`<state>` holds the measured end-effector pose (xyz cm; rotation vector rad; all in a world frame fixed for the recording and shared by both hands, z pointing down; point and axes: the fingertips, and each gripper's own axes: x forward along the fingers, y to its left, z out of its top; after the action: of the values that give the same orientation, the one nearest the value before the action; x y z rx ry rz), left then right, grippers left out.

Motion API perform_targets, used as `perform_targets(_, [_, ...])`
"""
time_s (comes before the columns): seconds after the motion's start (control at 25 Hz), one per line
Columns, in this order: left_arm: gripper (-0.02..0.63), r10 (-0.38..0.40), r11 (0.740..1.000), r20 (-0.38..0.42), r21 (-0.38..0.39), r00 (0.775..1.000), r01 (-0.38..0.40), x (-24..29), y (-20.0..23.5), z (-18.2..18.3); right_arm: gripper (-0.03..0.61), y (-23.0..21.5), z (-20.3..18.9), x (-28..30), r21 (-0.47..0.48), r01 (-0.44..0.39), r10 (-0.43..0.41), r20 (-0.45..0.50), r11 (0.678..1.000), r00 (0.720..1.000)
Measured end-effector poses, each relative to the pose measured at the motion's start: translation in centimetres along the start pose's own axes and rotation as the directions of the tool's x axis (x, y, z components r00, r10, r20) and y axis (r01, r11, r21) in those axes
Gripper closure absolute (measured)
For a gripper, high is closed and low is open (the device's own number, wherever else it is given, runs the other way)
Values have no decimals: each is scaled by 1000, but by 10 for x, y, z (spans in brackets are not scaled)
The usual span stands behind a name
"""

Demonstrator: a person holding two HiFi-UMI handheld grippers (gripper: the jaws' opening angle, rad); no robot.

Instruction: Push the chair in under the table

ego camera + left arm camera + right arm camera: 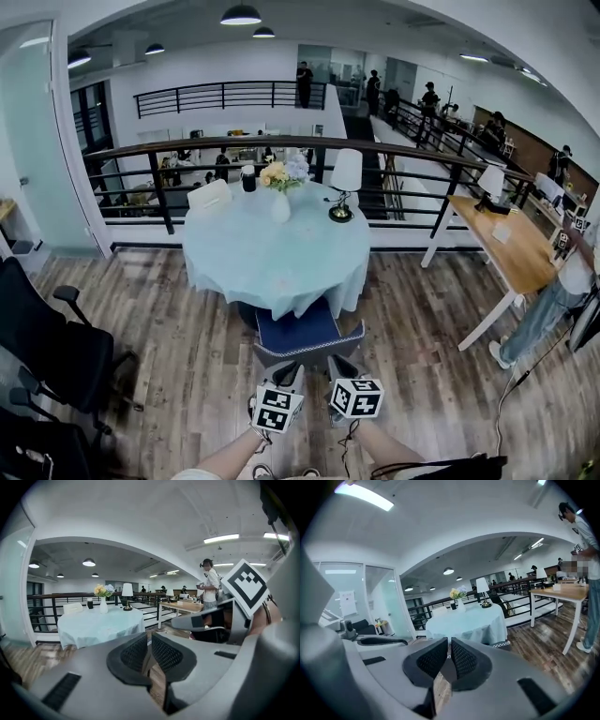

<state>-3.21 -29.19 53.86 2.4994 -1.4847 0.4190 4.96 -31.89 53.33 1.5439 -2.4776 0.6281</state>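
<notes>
A round table (272, 258) under a pale blue cloth stands in the middle of the head view. The chair (298, 333), with a blue seat and grey frame, sits at the table's near side, its seat partly under the cloth. My left gripper (286, 375) and right gripper (339, 367) hover side by side just behind the chair's back, both pointing at it; whether they touch it is hidden. In the left gripper view my left gripper (149, 644) has its pads together, nothing between them. My right gripper (449, 654) stands the same, shut and empty. The table (101, 625) lies ahead.
On the table stand a flower vase (281, 192), a lamp (343, 183) and a dark cup (248, 178). Black office chairs (56, 352) stand at the left, a wooden desk (506, 246) and a person (553, 309) at the right. A black railing (281, 145) runs behind the table.
</notes>
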Motion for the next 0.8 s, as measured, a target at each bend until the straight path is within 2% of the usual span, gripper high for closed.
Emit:
perform_targets(0.12, [606, 54, 997, 16, -58, 998, -53, -19, 5, 0, 546, 12, -8, -13, -45, 2, -2, 2, 999, 1000])
perform_targets(0.28, [609, 134, 986, 55, -106, 990, -127, -40, 15, 13, 551, 29, -10, -24, -87, 0, 1, 9, 996, 1000])
perform_targets(0.44, [609, 180, 972, 36, -163, 983, -172, -56, 18, 6, 552, 48, -16, -31, -107, -13, 13, -3, 994, 1000])
perform_targets(0.64, [609, 200, 968, 15, -156, 980, -196, -66, 23, -9, 558, 62, -27, -35, -155, -21, 17, -29, 988, 999])
perform_targets(0.8, [609, 231, 958, 15, -180, 973, -225, -72, 30, -10, 561, 63, -24, -38, -206, -2, -4, -27, 979, 1000])
